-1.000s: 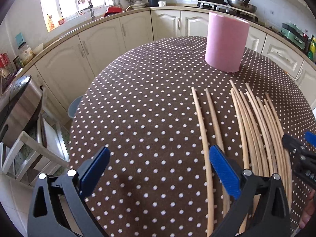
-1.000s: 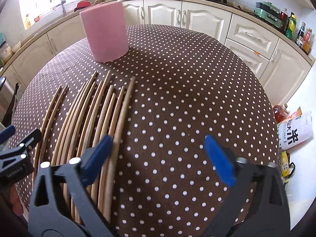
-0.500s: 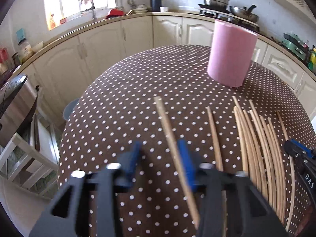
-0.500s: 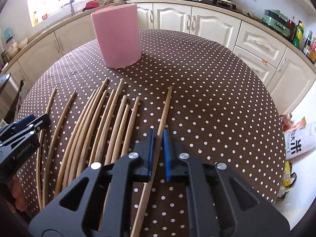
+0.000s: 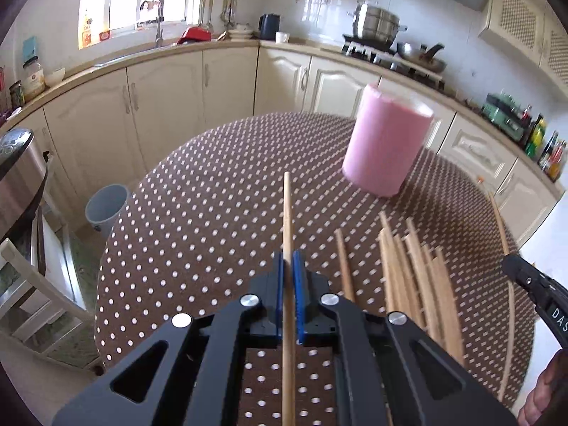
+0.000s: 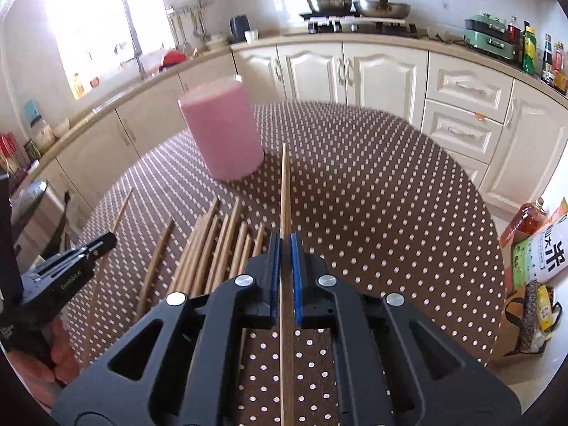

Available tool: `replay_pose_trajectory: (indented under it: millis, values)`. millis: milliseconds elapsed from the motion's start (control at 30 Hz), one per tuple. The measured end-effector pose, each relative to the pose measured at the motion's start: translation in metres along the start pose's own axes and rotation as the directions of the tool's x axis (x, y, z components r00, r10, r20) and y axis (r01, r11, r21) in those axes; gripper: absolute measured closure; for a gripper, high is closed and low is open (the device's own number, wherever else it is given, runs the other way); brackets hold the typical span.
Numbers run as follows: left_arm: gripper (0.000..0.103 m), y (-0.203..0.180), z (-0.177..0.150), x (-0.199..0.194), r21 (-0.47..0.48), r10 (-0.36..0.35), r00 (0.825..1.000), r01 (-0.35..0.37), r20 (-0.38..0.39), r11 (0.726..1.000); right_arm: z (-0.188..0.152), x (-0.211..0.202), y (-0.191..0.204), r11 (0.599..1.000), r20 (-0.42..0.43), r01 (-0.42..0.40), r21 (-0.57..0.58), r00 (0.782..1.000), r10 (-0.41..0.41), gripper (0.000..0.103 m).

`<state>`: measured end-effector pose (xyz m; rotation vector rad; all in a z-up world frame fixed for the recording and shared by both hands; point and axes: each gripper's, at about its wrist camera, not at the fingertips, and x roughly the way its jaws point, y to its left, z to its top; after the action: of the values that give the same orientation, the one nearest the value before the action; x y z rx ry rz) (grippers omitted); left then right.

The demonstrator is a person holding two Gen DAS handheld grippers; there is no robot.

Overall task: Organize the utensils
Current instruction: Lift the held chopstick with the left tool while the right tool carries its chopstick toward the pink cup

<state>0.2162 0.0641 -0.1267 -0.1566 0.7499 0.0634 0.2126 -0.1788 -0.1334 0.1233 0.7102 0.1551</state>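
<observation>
pink cup (image 5: 385,147) blocks ahead — tablecloth (image 5: 213,213) left clear

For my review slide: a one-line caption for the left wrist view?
Left gripper shut on one chopstick above the dotted table, pink holder ahead.

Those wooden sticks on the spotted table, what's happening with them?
A person holds a black clamp tool in each hand. The left tool is shut on one long wooden chopstick, and the right tool is shut on another chopstick. Both tools closed just now. More chopsticks lie side by side on the brown polka-dot tablecloth, near an upright pink cylindrical holder.
</observation>
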Motion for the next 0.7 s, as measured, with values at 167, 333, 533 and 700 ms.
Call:
replay_pose_trajectory:
  millis: [167,333,533,700]
  values:
    - [0.097,-0.008,0.009,-0.024,0.003,-0.04,0.995,0.04,0.087,0.999,0.014,-0.024,-0.005,1.0,0.073,-0.013,0.011,0.997,0.012,0.096]
    - [0.097,-0.014,0.02,-0.052,0.013,-0.095,0.977,0.095,0.193,0.995,0.027,-0.047,-0.004,1.0,0.148,-0.016,0.0,0.989,0.016,0.096]
    - [0.097,-0.017,0.034,-0.082,0.01,-0.176,0.934,0.182,0.311,0.983,0.039,-0.067,0.006,1.0,0.218,-0.023,-0.021,0.976,0.027,0.096]
    - [0.097,-0.027,0.047,-0.097,0.027,-0.191,0.904,0.196,0.381,0.98,0.052,-0.083,0.01,0.999,0.272,-0.033,-0.026,0.961,0.039,0.096]
